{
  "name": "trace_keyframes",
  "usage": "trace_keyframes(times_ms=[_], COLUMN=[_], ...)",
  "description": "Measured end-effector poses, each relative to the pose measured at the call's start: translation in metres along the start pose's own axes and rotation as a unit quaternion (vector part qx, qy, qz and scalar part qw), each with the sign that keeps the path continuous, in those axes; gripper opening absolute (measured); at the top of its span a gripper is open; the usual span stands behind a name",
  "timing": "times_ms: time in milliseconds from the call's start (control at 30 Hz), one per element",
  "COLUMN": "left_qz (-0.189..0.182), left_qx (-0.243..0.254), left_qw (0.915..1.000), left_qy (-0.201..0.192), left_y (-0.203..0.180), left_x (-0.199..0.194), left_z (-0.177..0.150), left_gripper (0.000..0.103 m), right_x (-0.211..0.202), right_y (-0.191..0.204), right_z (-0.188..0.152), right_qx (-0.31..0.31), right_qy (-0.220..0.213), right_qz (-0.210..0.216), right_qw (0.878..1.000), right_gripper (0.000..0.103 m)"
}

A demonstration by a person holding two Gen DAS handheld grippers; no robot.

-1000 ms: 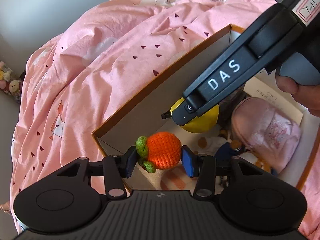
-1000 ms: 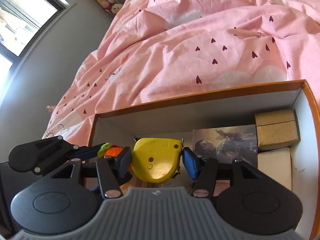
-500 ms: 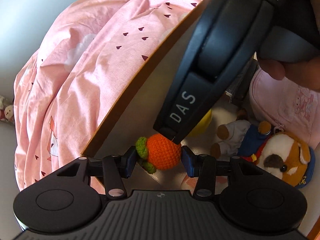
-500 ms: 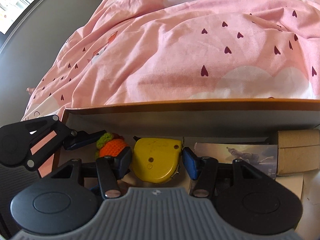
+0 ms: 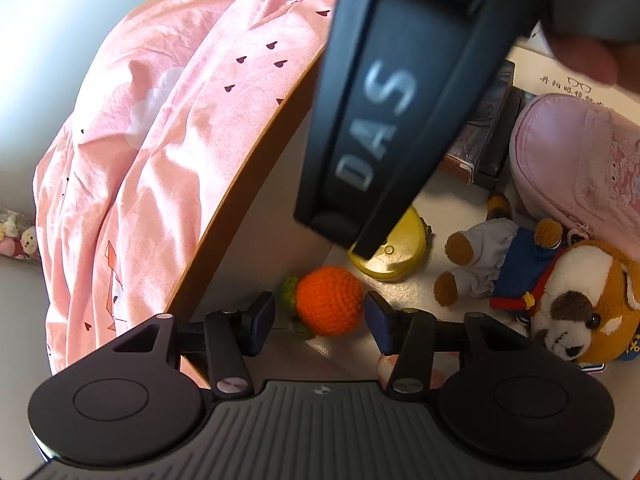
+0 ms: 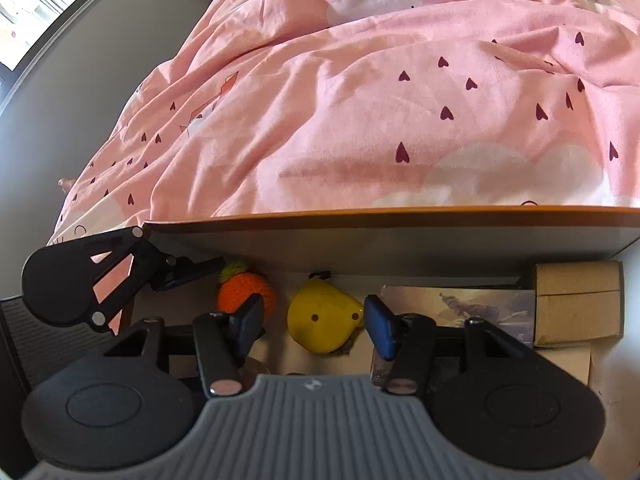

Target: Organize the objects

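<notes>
Between the spread fingers of the left gripper (image 5: 320, 316) sits the crocheted orange (image 5: 329, 300), down on the box floor with a gap on each side, so nothing's pinching it. Same deal on the right gripper (image 6: 314, 322): fingers wide apart, yellow tape measure (image 6: 323, 318) lying loose between them, closer to the right pad, can't tell if it's touching.

Both are inside the orange-rimmed cardboard box (image 6: 400, 211), tucked against its far wall, the orange just left of the tape. Past the right fingers there's an illustrated book (image 6: 460, 308) and a small brown carton (image 6: 576, 300).

Only the left wrist view shows the plush dog (image 5: 560, 292) and pink pouch (image 5: 576, 160). Beyond the box it's all pink heart-print duvet (image 6: 380, 100).
</notes>
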State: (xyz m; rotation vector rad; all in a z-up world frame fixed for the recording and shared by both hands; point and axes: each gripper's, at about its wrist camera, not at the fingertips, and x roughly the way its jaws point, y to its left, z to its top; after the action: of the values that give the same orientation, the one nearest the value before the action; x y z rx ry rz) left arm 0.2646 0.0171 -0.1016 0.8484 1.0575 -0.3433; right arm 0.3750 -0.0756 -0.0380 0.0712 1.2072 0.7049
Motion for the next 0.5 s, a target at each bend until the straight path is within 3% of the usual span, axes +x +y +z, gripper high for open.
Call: trace_keyframes(times_ms=[300, 433, 500], left_qz=[-0.002, 0.009, 0.021], left_qx=[-0.038, -0.115, -0.157], left_qw=[0.999, 0.9918, 0.9843], left_qy=[-0.023, -0.056, -0.078], left_y=[0.001, 0.005, 0.003], left_x=[-0.027, -0.055, -0.073], left_z=[-0.013, -0.026, -0.034], left_gripper=[0.066, 0.067, 0.067], right_x=[-0.024, -0.046, -0.061], right_y=[0.002, 0.003, 0.005], right_z=[-0.011, -0.017, -0.024], right_qx=[-0.024, -0.032, -0.04], right_qy=[-0.027, -0.048, -0.064], right_qz=[-0.023, -0.03, -0.037], right_qw=[0.999, 0.998, 0.996], right_gripper=[0.058, 0.059, 0.059])
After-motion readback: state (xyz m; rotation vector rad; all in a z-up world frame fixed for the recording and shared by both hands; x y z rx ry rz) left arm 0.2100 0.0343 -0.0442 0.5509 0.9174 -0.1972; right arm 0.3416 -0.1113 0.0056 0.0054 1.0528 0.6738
